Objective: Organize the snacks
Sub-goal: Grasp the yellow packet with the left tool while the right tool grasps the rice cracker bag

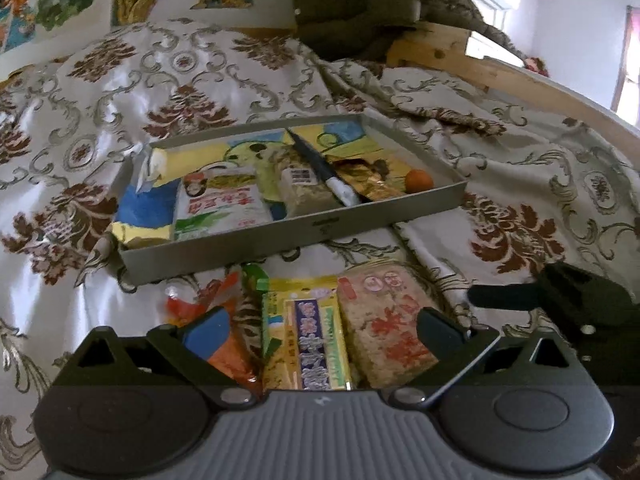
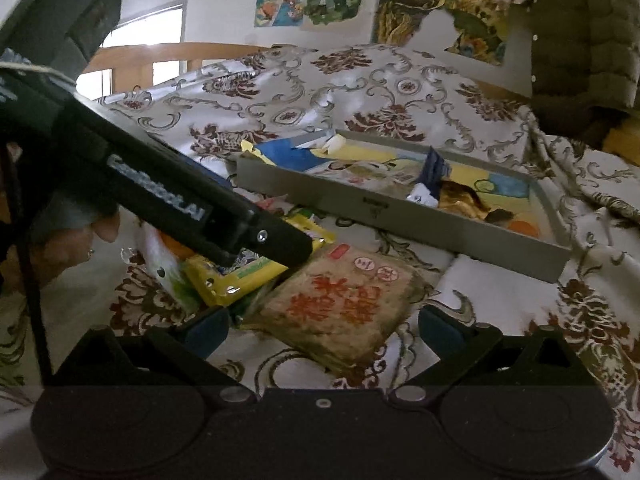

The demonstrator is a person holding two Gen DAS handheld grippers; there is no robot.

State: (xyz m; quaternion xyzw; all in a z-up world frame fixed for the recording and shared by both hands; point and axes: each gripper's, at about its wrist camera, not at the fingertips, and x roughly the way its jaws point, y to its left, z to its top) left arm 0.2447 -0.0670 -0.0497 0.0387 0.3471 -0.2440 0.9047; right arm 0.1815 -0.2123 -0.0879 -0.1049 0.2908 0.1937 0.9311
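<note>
**Grey tray half filled, three packets outside it**

Your left gripper [image 1: 320, 332] hangs wide open over the yellow packet [image 1: 306, 344], gripping nothing. Your right gripper [image 2: 322, 330] is also spread wide and empty, just above the brown rice cake [image 2: 340, 304]. An orange packet [image 1: 224, 328] lies beside them on the patterned bedspread [image 1: 200, 76]. Behind sits the tray [image 1: 280, 242], holding a white bag [image 1: 220, 204] and a small orange [image 1: 419, 180].

Dim daylight from window [image 2: 144, 36]; soft focus, strong fisheye edges.
</note>
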